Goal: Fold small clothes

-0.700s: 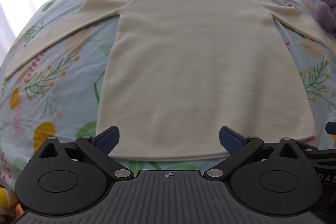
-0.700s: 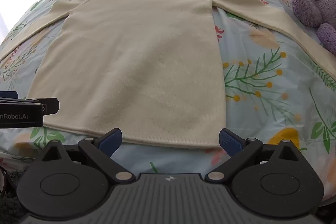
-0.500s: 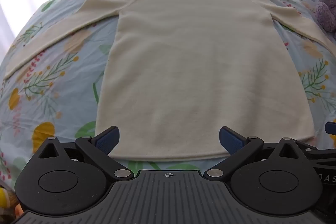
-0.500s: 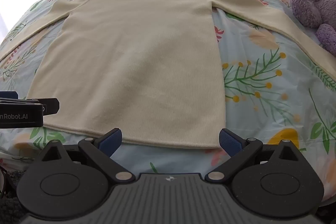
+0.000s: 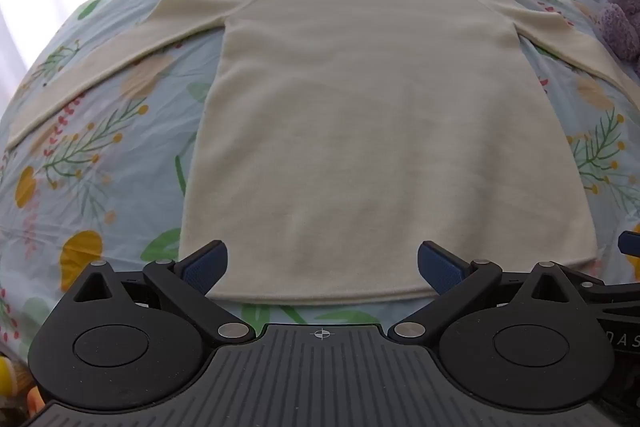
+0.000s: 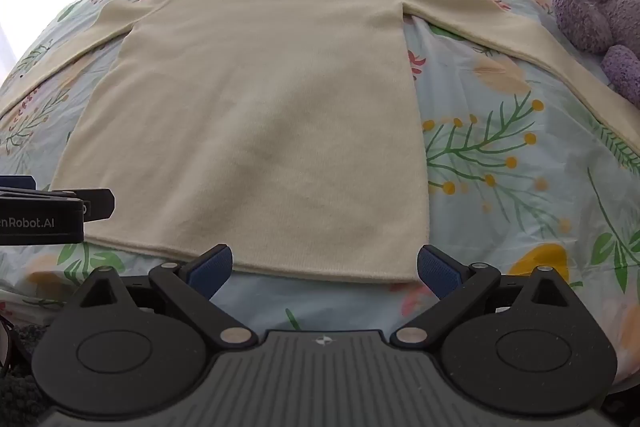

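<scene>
Two wide-open tools [image 5: 322, 269] [image 6: 324, 269] just short of sweater [image 5: 384, 115] hem [image 6: 320, 273].

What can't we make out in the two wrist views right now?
- Sweater right cuff: cut off by the frame edge in both views.
- Left cuff: leaves the frame in the right wrist view.
- Purple plush toy: cropped at the edge, so its shape is unclear.
- Left gripper, right gripper: whether the fingers touch the hem, camera angle hides it.

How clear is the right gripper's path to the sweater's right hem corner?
Probably clear. The right gripper is open just short of the sweater hem, its corner lying flat on the bedsheet, with nothing between.
</scene>
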The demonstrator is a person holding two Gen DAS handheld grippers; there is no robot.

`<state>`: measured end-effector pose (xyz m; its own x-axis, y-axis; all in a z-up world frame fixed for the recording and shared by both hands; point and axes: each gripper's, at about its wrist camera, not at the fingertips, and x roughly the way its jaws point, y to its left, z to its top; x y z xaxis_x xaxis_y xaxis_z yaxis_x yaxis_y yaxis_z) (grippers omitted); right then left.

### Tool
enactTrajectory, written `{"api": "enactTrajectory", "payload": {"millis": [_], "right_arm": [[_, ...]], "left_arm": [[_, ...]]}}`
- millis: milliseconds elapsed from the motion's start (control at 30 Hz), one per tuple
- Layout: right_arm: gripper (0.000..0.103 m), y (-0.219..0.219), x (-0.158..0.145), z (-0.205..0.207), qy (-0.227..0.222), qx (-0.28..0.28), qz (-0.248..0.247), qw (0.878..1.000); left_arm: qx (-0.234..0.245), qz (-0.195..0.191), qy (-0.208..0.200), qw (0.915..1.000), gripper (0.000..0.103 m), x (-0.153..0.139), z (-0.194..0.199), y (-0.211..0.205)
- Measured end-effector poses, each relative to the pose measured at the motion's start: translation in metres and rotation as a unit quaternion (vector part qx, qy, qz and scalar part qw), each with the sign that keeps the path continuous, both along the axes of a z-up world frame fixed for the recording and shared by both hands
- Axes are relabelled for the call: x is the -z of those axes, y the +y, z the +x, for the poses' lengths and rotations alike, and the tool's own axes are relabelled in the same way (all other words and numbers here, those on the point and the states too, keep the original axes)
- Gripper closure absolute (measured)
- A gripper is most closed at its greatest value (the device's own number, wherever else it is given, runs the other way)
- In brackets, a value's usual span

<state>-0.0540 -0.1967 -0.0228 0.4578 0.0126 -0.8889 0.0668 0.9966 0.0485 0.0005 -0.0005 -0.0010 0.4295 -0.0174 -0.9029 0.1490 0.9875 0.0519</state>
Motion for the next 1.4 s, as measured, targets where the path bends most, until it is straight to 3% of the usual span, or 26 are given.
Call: {"api": "enactTrajectory", "payload": {"millis": [1400], "right_arm": [[0.004, -0.0018, -0.0009, 0.0026, -0.003, 0.000, 0.003, 1.000]], "left_arm": [[0.006, -0.005, 0.005, 1.0000, 0.000, -0.0010, 0.0004, -0.0041]]}}
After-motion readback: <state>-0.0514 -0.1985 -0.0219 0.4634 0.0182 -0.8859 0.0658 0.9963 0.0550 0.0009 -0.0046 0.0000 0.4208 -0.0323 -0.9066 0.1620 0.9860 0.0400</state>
